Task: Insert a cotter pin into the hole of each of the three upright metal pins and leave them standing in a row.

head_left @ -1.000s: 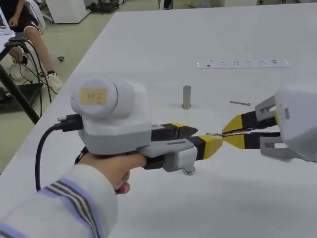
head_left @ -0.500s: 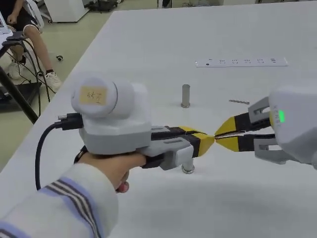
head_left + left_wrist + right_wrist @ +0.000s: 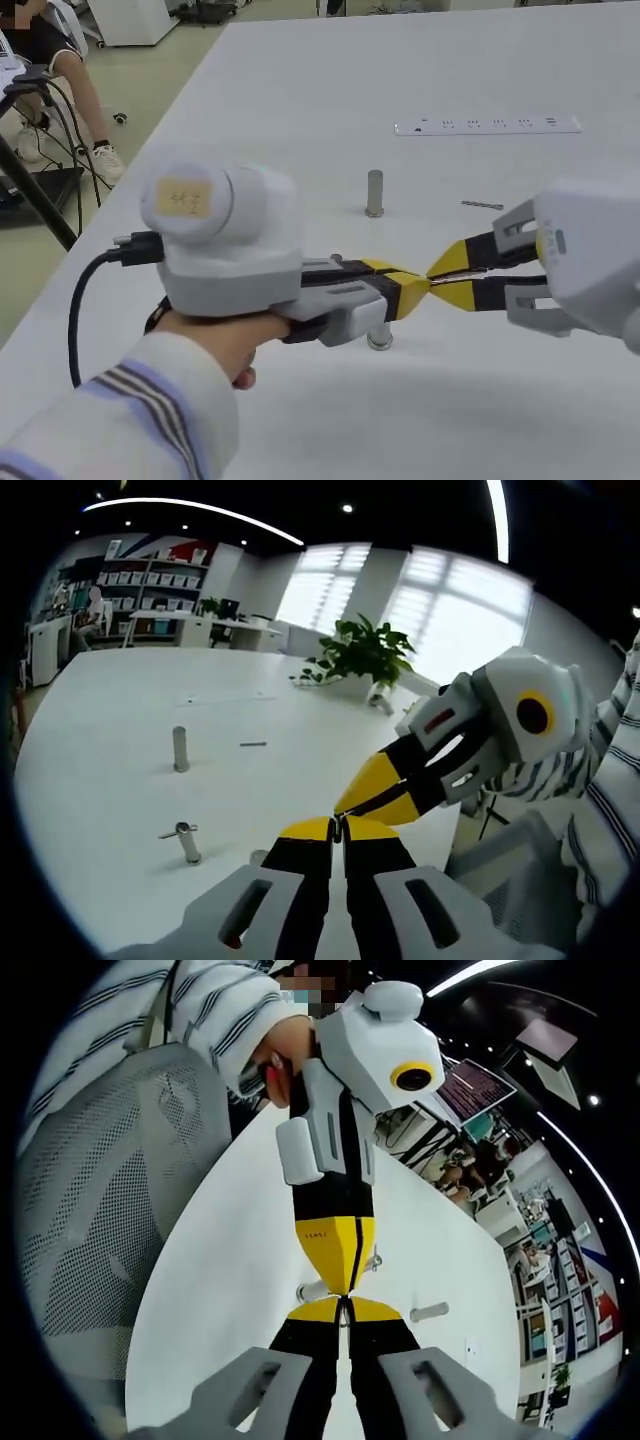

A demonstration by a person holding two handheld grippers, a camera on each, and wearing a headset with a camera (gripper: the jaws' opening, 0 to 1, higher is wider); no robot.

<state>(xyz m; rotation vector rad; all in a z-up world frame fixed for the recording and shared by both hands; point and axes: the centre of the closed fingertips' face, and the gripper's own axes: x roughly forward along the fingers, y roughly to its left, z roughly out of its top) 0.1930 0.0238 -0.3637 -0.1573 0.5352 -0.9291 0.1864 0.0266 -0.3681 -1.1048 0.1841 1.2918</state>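
Now, left tool (image 3: 340,828) closed, right tool (image 3: 345,1308) nipped on cotter pin (image 3: 440,281), tips met, fitted metal pin (image 3: 187,842) shown by left gripper view.

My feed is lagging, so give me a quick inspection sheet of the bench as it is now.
Surface: white table, nothing spilled seen.
Job's things: far metal pin upright; near metal pin with an inserted cotter pin through its top; loose cotter pin lying flat.
Clutter: power strip.
Grippers: left gripper shut; right gripper shut on held cotter pin; tips meet above the table.
Cables: black cable trailing from the left gripper.
Surroundings: seated person, potted plant, windows.
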